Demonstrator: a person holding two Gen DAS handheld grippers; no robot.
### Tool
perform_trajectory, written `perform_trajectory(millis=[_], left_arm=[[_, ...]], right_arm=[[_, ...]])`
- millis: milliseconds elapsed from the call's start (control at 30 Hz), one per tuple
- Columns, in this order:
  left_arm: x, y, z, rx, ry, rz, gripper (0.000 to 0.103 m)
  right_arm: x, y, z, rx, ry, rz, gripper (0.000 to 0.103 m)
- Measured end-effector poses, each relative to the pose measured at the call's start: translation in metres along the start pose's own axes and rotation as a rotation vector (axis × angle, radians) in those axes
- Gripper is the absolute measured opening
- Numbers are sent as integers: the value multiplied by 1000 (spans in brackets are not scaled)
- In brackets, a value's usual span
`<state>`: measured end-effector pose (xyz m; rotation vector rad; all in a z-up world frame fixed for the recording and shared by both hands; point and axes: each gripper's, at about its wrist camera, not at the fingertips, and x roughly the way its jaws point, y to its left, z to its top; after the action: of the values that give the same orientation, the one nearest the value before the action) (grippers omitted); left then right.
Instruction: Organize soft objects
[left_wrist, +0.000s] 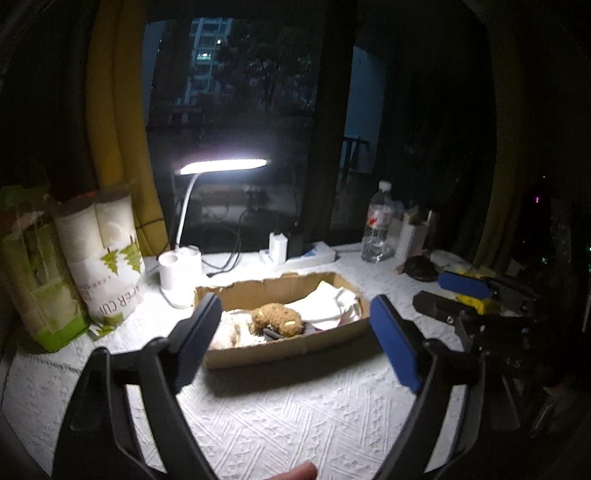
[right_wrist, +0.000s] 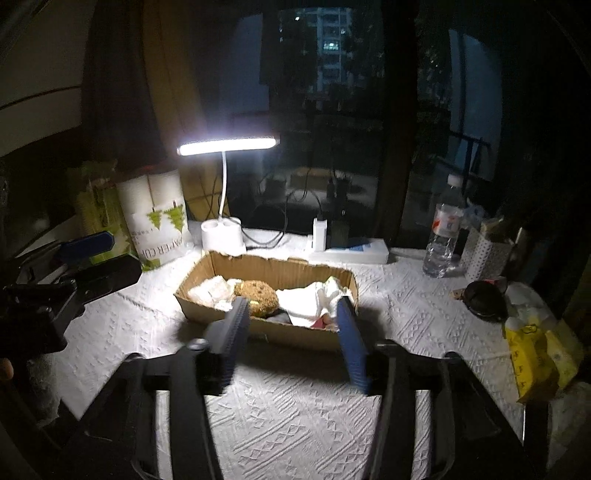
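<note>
A shallow cardboard box (left_wrist: 295, 347) (right_wrist: 266, 267) sits mid-table on the white textured cloth. In it lie a brown plush toy (left_wrist: 279, 319) (right_wrist: 258, 293), white cloths (left_wrist: 328, 302) (right_wrist: 310, 301) and a pale soft item at its left end (right_wrist: 214, 290). My left gripper (left_wrist: 291, 317) is open and empty, held in front of the box. My right gripper (right_wrist: 291, 315) is open and empty, just before the box's near wall. Each gripper shows in the other's view: the right gripper (left_wrist: 463, 295) and the left gripper (right_wrist: 92, 254).
A lit desk lamp (left_wrist: 221, 166) (right_wrist: 227, 144) stands behind the box. A paper cup pack (left_wrist: 103, 254) (right_wrist: 159, 218) stands at left. A power strip (right_wrist: 347, 253), water bottle (left_wrist: 378, 225) (right_wrist: 443, 232), black round item (right_wrist: 484, 299) and yellow pack (right_wrist: 532, 354) lie at back and right.
</note>
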<state>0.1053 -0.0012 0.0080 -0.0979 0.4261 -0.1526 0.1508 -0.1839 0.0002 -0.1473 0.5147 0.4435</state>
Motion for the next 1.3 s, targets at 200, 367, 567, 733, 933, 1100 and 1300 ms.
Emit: perform_trajectory(millis=[200, 367, 567, 733, 933, 1100, 1300], left_arm=[[-28, -2, 7, 7, -53, 6, 95], [-49, -3, 11, 12, -88, 19, 97], [-70, -7, 13, 35, -113, 41, 98], [-84, -8, 16, 49, -145, 72, 98], [-89, -6, 19, 49, -163, 104, 99], [-87, -7, 19, 50, -165, 106, 99], [-87, -7, 19, 50, -163, 109, 99]], right_arm=[[-30, 7, 4, 9, -50, -24, 65], [-51, 10, 5, 16, -77, -45, 66], [-75, 10, 5, 33, -111, -74, 66], [-87, 6, 4, 42, -130, -91, 76], [-93, 4, 2, 48, -140, -98, 77], [-96, 2, 2, 53, -149, -100, 77], [-96, 1, 3, 53, -150, -99, 77]])
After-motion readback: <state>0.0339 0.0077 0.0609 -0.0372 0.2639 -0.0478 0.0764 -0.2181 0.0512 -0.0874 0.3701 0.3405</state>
